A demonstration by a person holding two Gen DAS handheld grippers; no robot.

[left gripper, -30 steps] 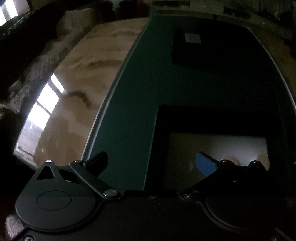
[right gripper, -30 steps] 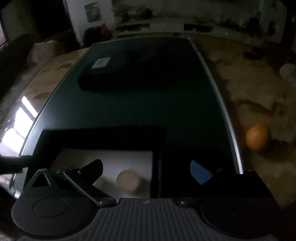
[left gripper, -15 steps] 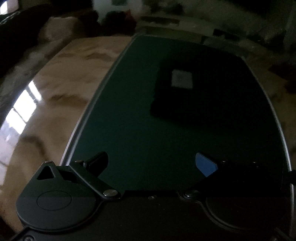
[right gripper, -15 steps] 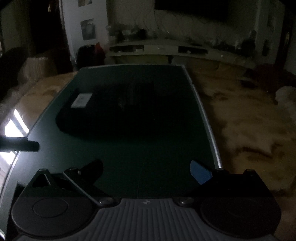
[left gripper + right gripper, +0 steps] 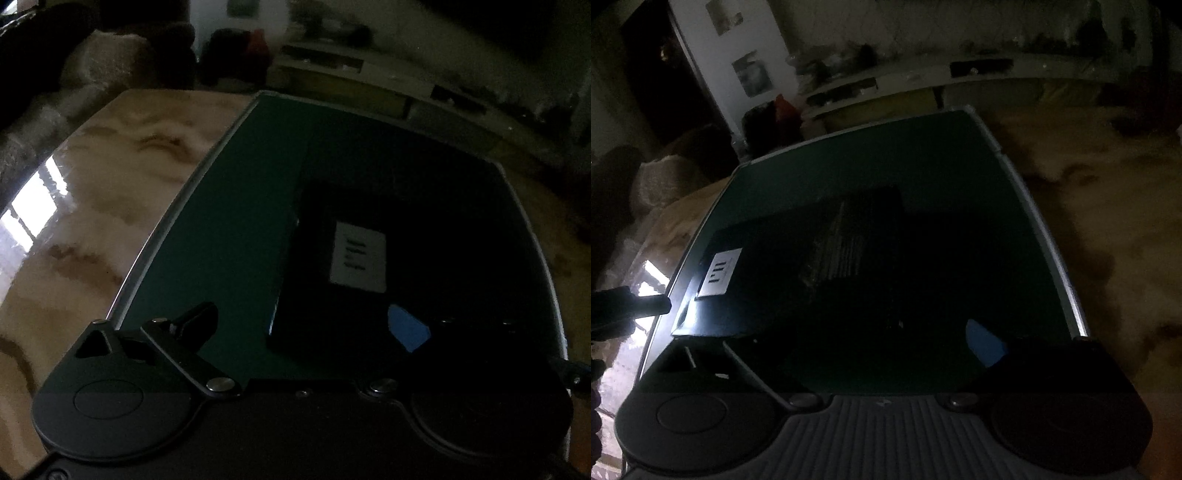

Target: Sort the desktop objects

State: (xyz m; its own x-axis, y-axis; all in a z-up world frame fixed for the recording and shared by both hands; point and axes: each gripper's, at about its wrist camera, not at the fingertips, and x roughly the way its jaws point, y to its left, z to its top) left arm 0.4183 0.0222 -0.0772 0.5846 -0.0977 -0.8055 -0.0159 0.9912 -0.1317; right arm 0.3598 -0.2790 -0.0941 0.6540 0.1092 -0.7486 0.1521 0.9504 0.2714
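Observation:
A flat black box with a white label (image 5: 357,258) lies on the dark green desk mat (image 5: 236,236). My left gripper (image 5: 303,326) is open and empty, its fingertips just short of the box's near edge. In the right wrist view the same black box (image 5: 798,273) lies close ahead and to the left, its white label (image 5: 718,273) at its left end. My right gripper (image 5: 849,343) is open and empty above the mat (image 5: 923,177), near the box's near edge. The scene is very dark.
The mat lies on a marbled beige tabletop (image 5: 92,206) with a bright window reflection (image 5: 33,206) at the left. The left gripper's finger (image 5: 631,308) shows at the right wrist view's left edge. A low shelf (image 5: 923,81) stands beyond the table.
Both grippers have moved forward over the mat, away from the open black box with the white lining and round object, toward the labelled black box. The orange has left the right view.

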